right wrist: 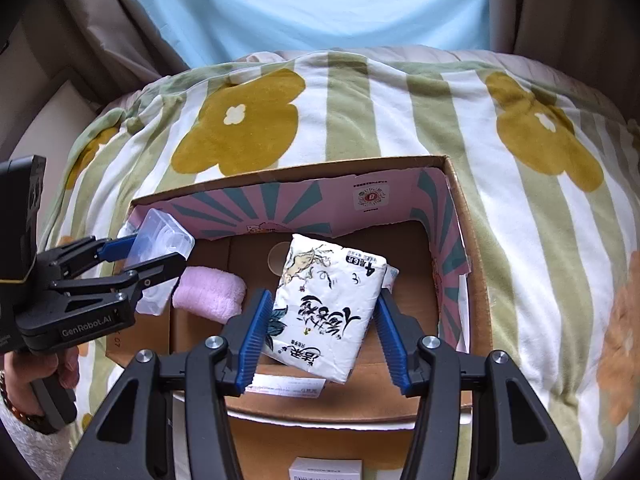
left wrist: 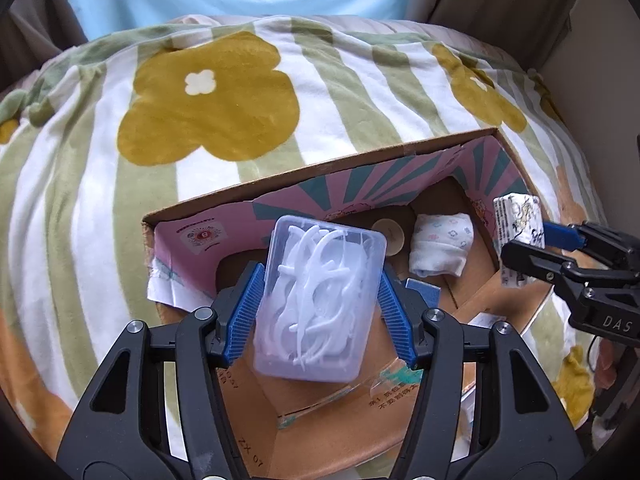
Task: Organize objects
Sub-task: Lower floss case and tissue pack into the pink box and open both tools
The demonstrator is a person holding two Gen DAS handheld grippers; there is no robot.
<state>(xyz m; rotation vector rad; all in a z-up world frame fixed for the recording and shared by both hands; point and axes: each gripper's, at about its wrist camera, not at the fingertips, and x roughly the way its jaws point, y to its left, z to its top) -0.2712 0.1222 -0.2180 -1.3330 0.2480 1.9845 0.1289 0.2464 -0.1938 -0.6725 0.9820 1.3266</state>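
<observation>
- Left gripper (left wrist: 320, 272): the jaws stand part open around the clear floss-pick case (left wrist: 316, 300). The case looks blurred and the pads seem to have let go, so treat it as released.
- Right gripper (right wrist: 322, 294): the jaws are clamped on the tissue pack (right wrist: 328, 304), which hangs over the box floor.
- Cardboard box (right wrist: 280, 180): lower the pack flat before opening the jaws. Keep it clear of the pink towel (right wrist: 210, 294) at 9 o'clock.
- Rolled white cloth (left wrist: 438, 248): it lies at 2 o'clock of the case. Do not cover it.
- Flowered blanket (left wrist: 200, 100): it lies beyond the box at 12 o'clock and is soft, so avoid pressing on the box.
</observation>
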